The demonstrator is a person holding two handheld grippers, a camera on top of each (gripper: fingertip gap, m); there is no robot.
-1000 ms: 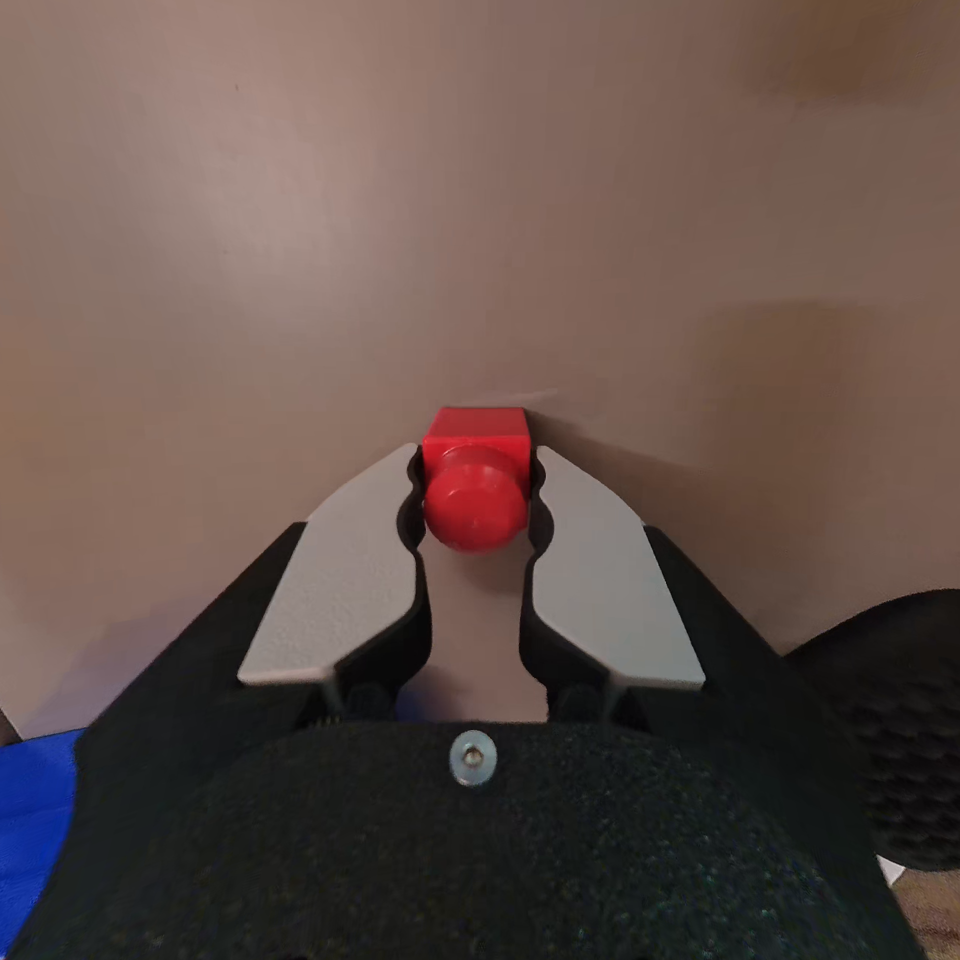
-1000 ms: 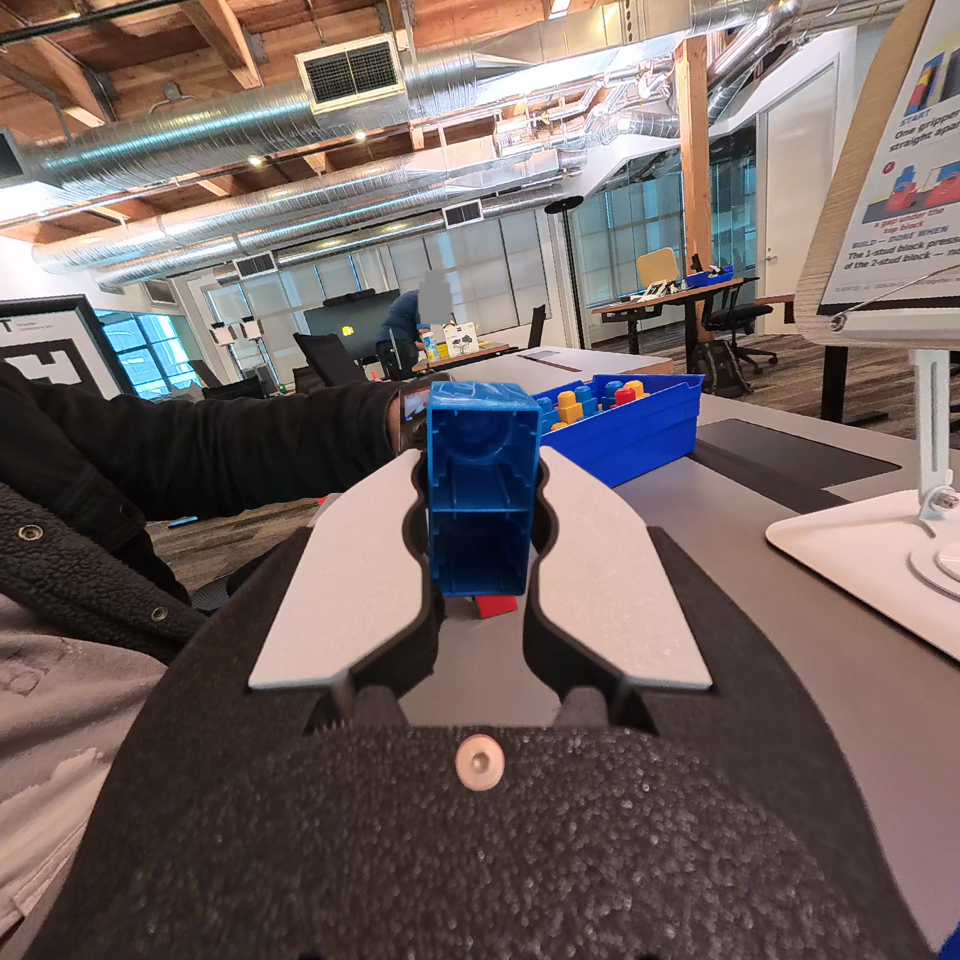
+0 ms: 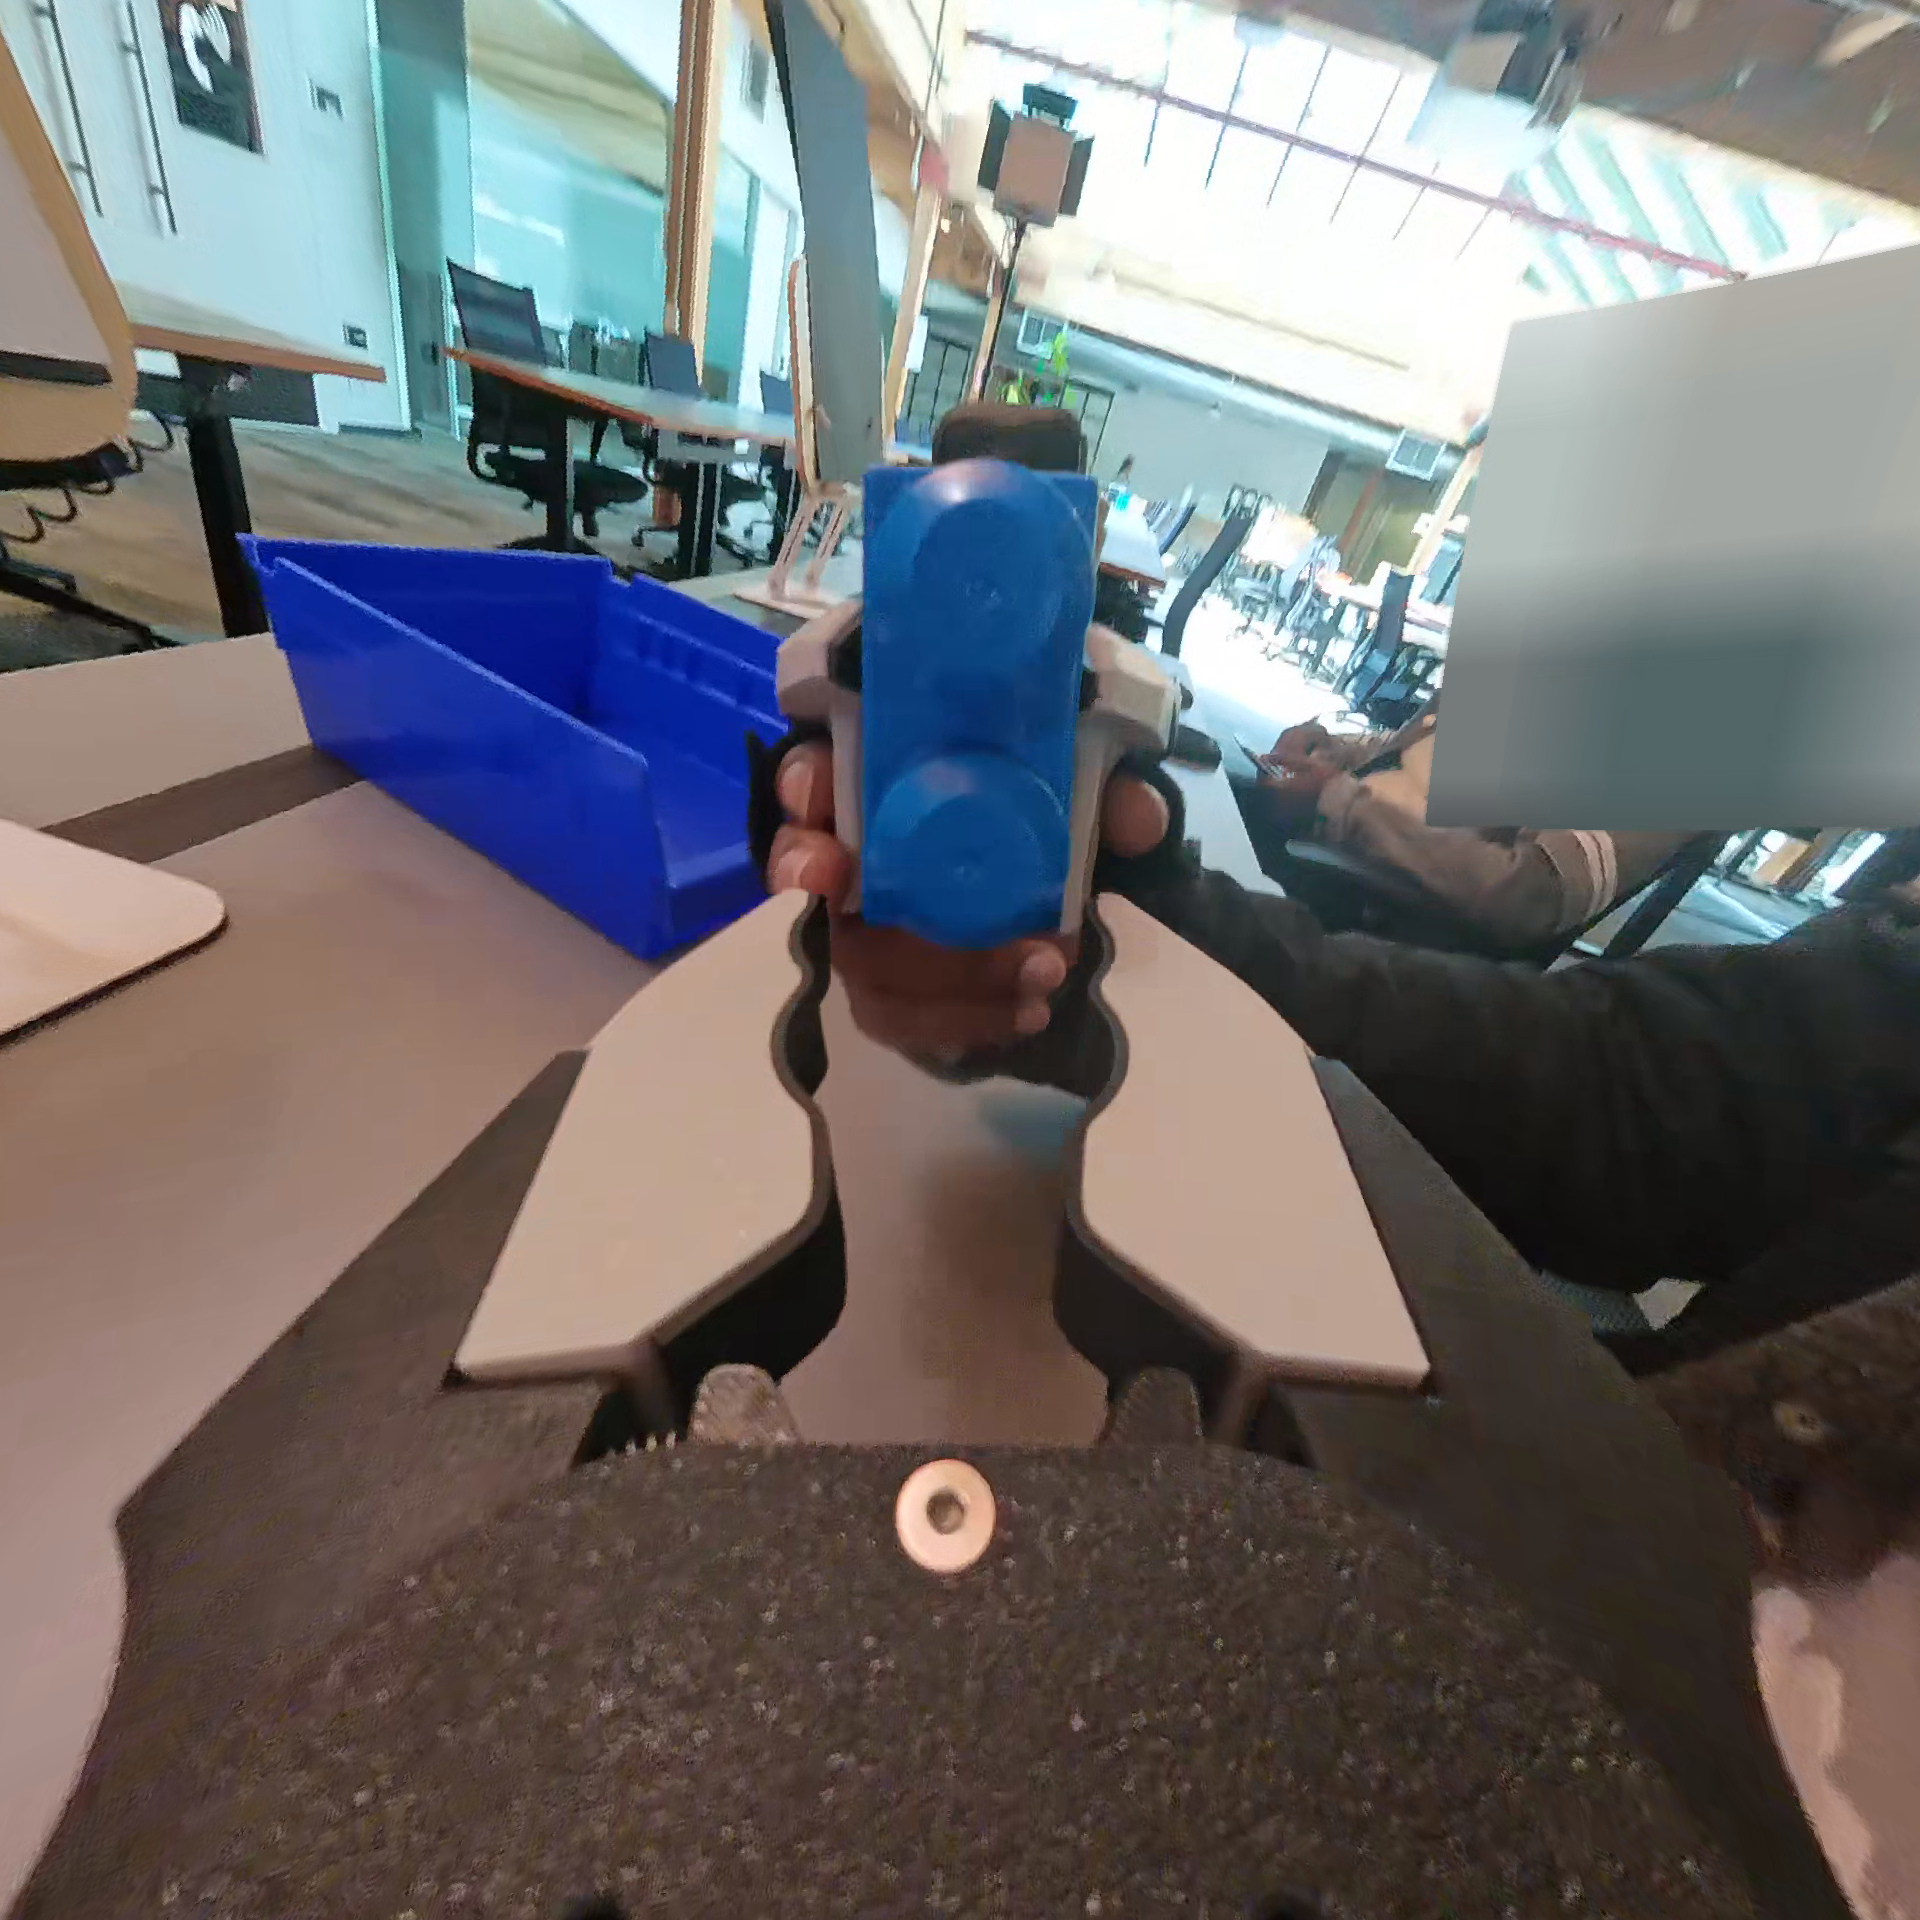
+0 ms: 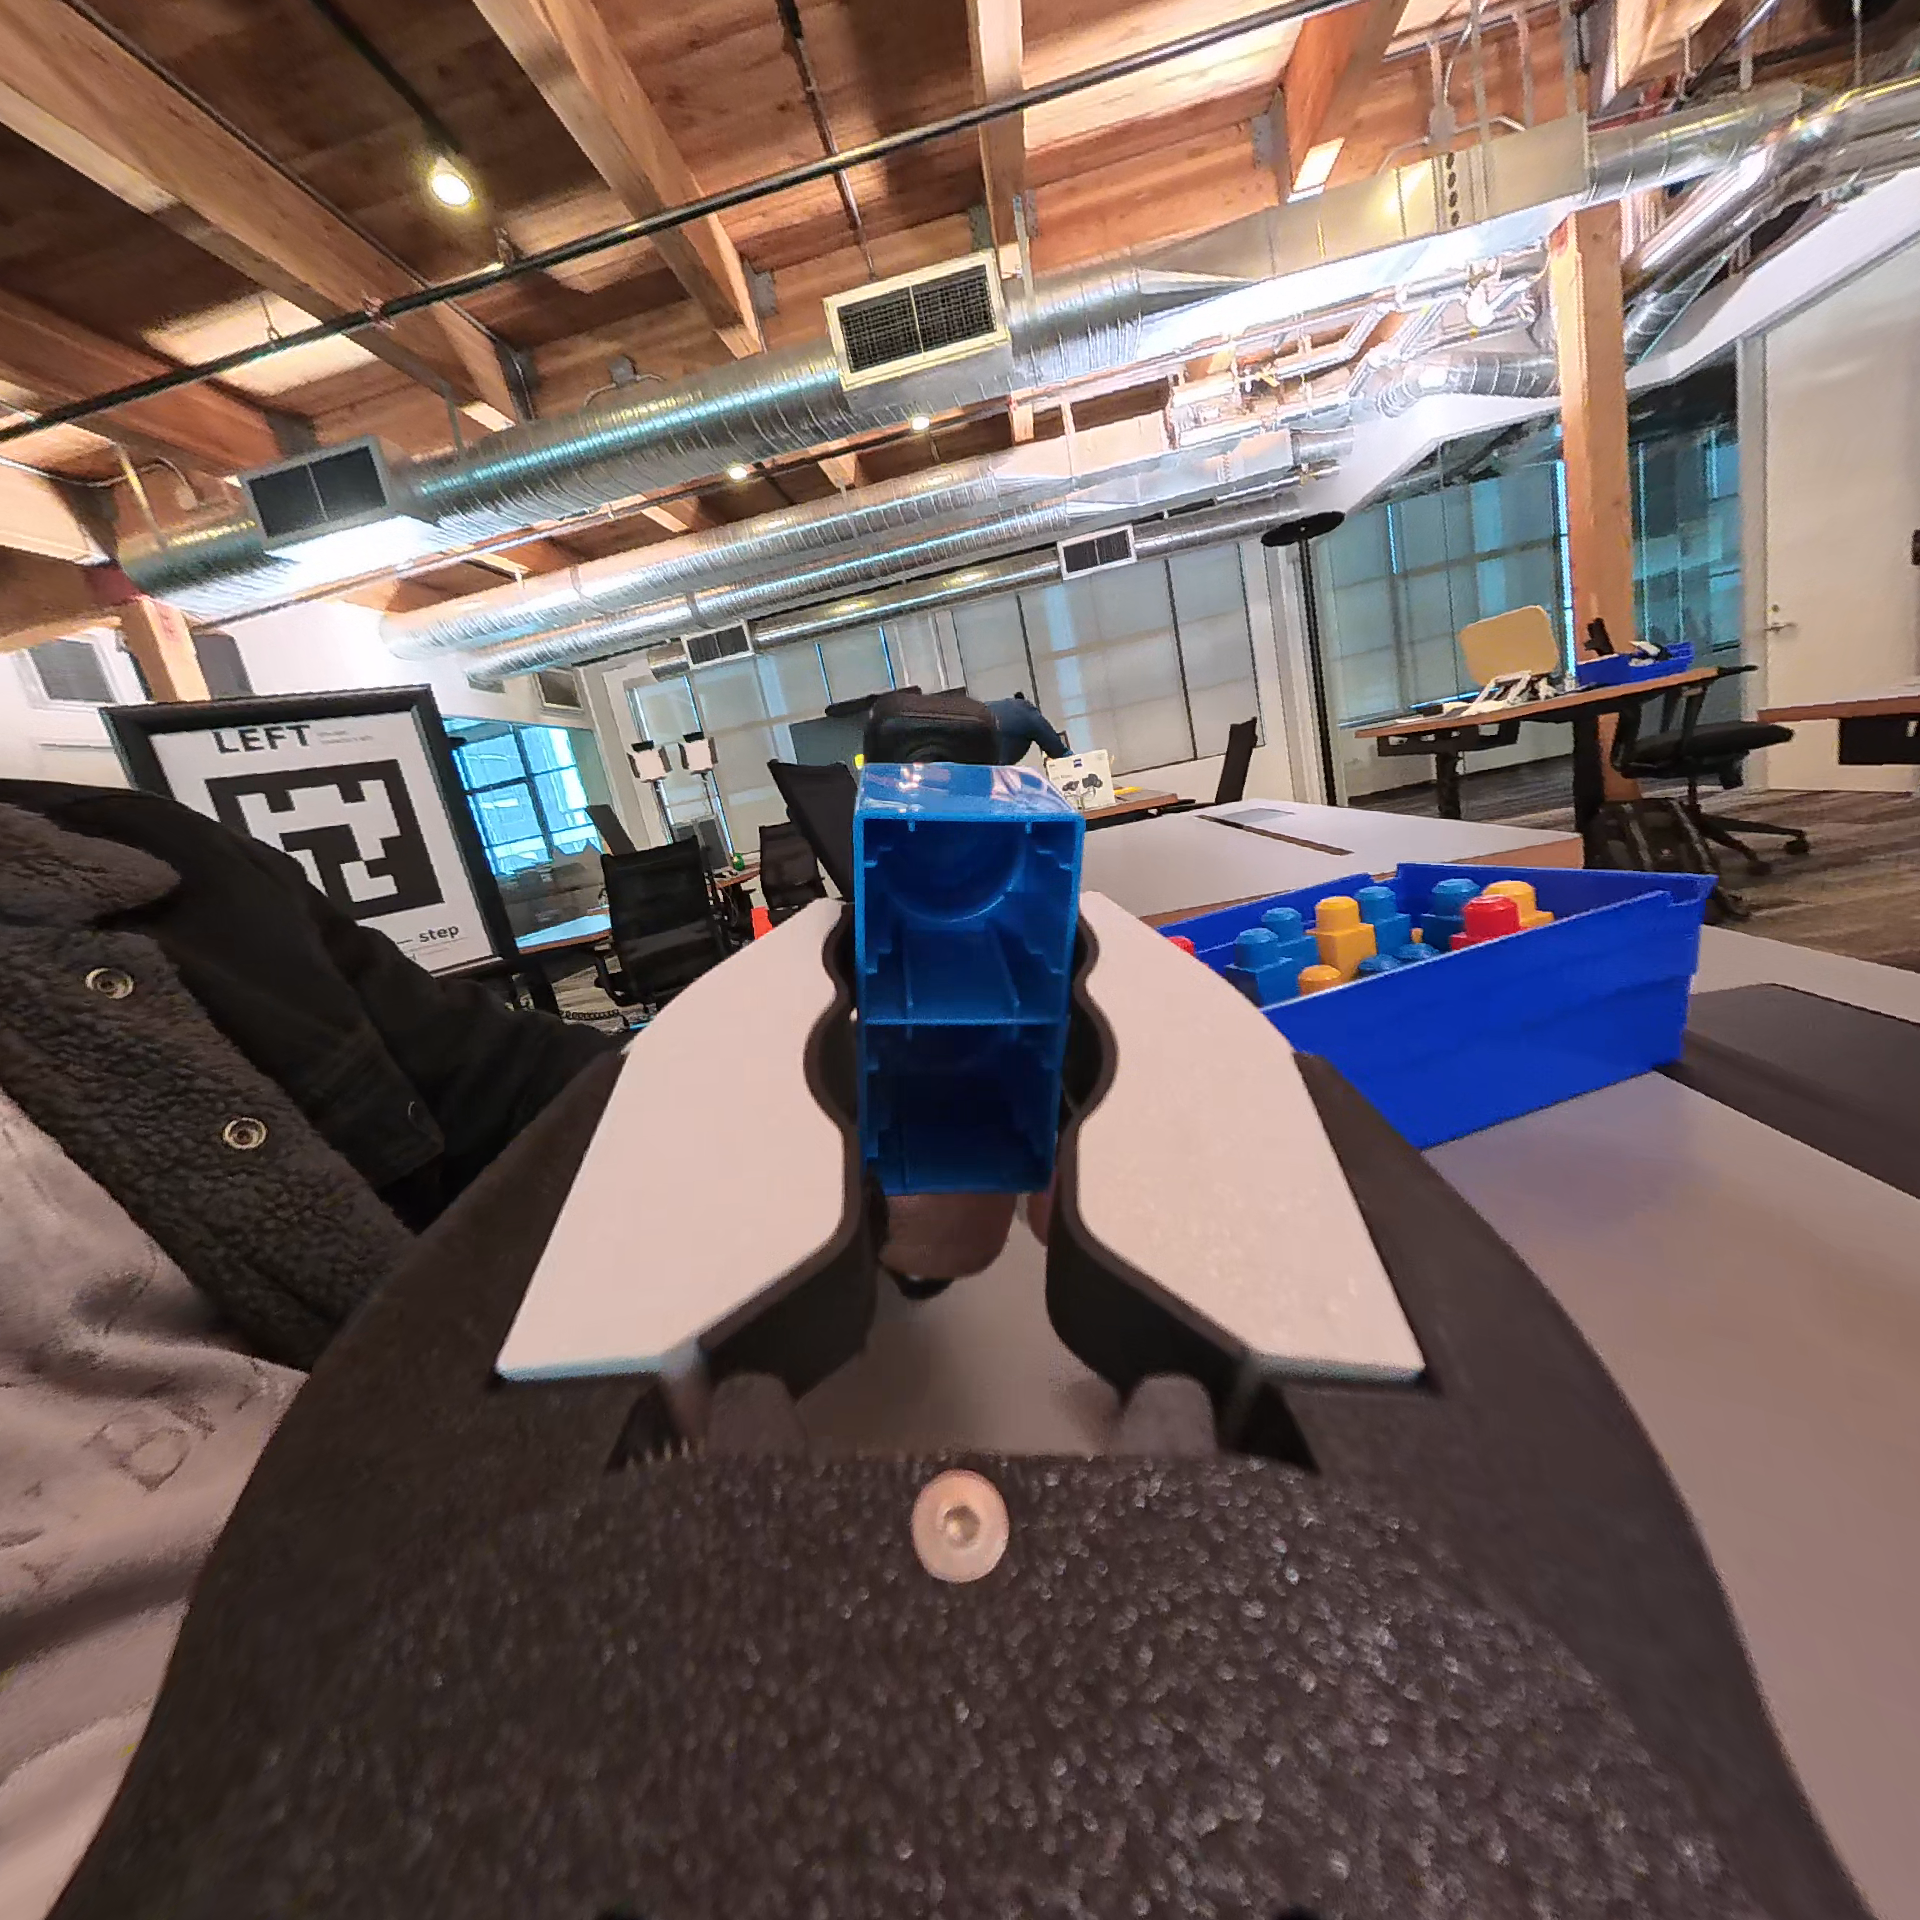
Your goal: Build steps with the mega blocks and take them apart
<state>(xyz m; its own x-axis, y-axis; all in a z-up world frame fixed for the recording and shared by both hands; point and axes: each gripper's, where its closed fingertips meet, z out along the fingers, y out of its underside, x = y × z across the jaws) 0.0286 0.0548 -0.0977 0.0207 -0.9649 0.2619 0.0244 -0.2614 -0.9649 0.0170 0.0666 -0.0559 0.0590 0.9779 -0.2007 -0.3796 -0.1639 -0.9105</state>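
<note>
1. The right gripper is held level above the grey table, and its two pale fingers are clamped on the sides of a blue two-stud block.
2. The left gripper faces it from the opposite side. Its fingers stand apart with nothing between them, their tips just short of the block.
3. In the left wrist view the block shows its two round studs, one above the other, pointing at the camera. A hand wraps the right gripper's body behind it.
4. In the right wrist view the block shows its hollow underside, split into two square cells. It is lifted clear of the table.
5. A blue bin sits farther back on the table, to the right in this view. It holds loose blue, yellow and red blocks.
6. In the left wrist view the same bin lies to the left, toward the far edge of the table.
7. A dark jacket sleeve crosses the right side. A framed sign with a black-and-white marker stands behind the person's arm.
</note>
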